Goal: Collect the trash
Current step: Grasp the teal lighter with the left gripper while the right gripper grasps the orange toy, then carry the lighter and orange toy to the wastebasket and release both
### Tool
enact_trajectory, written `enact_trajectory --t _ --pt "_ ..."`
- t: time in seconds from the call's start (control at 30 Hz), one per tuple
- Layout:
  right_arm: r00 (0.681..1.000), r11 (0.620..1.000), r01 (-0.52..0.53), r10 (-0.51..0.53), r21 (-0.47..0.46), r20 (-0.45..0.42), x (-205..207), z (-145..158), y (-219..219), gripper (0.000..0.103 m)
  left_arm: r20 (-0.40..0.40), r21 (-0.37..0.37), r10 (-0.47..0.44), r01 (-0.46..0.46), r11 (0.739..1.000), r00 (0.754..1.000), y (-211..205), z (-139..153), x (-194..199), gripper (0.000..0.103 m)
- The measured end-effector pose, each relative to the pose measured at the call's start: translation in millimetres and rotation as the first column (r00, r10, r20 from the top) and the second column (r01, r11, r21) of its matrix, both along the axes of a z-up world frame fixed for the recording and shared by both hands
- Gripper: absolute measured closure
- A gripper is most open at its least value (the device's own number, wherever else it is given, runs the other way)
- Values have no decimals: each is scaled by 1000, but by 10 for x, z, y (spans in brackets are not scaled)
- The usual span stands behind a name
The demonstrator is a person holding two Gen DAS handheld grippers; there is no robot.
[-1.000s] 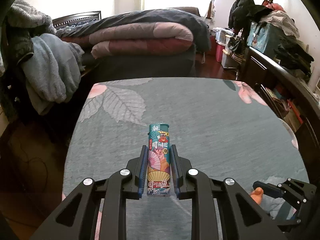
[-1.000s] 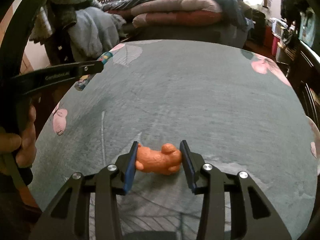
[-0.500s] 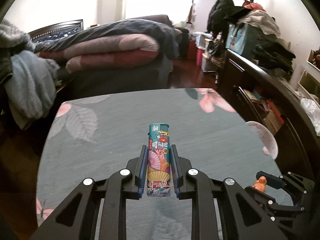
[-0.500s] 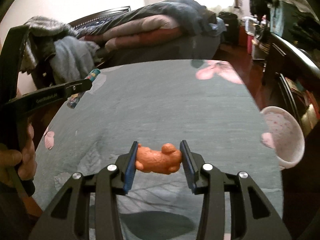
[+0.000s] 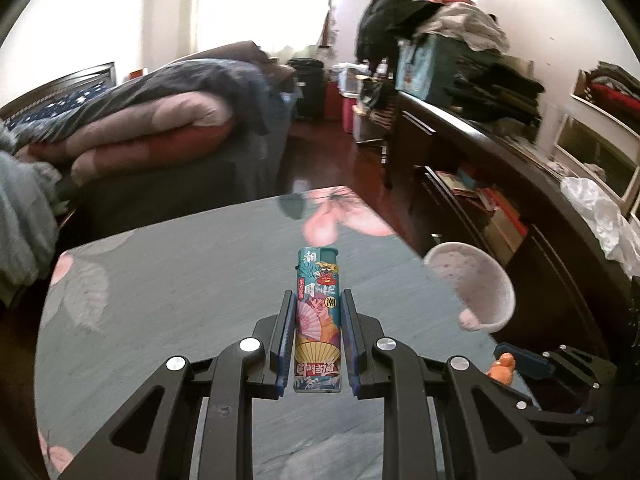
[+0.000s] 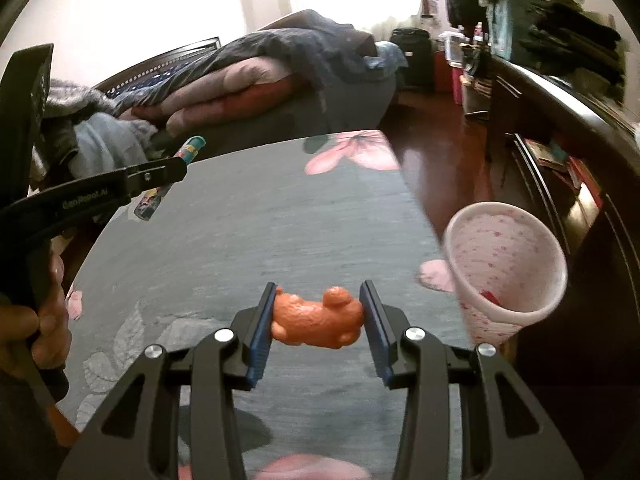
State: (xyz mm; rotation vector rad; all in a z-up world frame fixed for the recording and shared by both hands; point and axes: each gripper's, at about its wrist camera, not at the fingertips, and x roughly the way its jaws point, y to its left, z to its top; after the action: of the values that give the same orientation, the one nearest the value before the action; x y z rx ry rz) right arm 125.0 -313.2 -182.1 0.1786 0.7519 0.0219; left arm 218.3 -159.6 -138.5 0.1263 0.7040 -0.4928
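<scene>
My left gripper [image 5: 317, 304] is shut on a teal patterned lighter [image 5: 319, 312] and holds it above the grey-green tablecloth [image 5: 180, 280]. My right gripper [image 6: 318, 300] is shut on a small orange toy figure [image 6: 316, 318], held sideways above the cloth. A pink-speckled white bin [image 6: 504, 268] stands off the table's right edge, just right of the right gripper; something red lies inside it. The bin also shows in the left wrist view [image 5: 472, 288]. The left gripper with the lighter [image 6: 168, 184] shows at the left of the right wrist view.
A bed with folded quilts [image 5: 152, 132] lies beyond the table. A dark dresser [image 5: 500, 168] piled with clothes runs along the right. Dark red floor [image 5: 328, 160] lies between them. The table's right edge [image 6: 416, 200] is close to the bin.
Both grippers have swung to the right with their objects still held. The bin has come into fuller view and is now nearer to both grippers.
</scene>
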Motion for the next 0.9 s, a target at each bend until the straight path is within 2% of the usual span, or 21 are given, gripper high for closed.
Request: enact_trajectory --t 0.2,0.43,0.67,0.9 --pt "997 997 73 -73 14 7 -75 -18 -392 61 9 -8 -89 89 996 996 -487 35 -22 81" --pt "985 985 172 -172 27 14 -187 -77 -864 61 6 -16 -197 197 980 980 -1061 27 -19 81" --pt "961 960 278 -278 32 7 -243 -172 -1324 61 0 -16 -289 289 957 957 -1649 -28 -12 81" --pt "931 931 363 -364 19 16 -237 -248 -1738 61 -14 -21 -344 344 939 939 -2114 -110 57 81"
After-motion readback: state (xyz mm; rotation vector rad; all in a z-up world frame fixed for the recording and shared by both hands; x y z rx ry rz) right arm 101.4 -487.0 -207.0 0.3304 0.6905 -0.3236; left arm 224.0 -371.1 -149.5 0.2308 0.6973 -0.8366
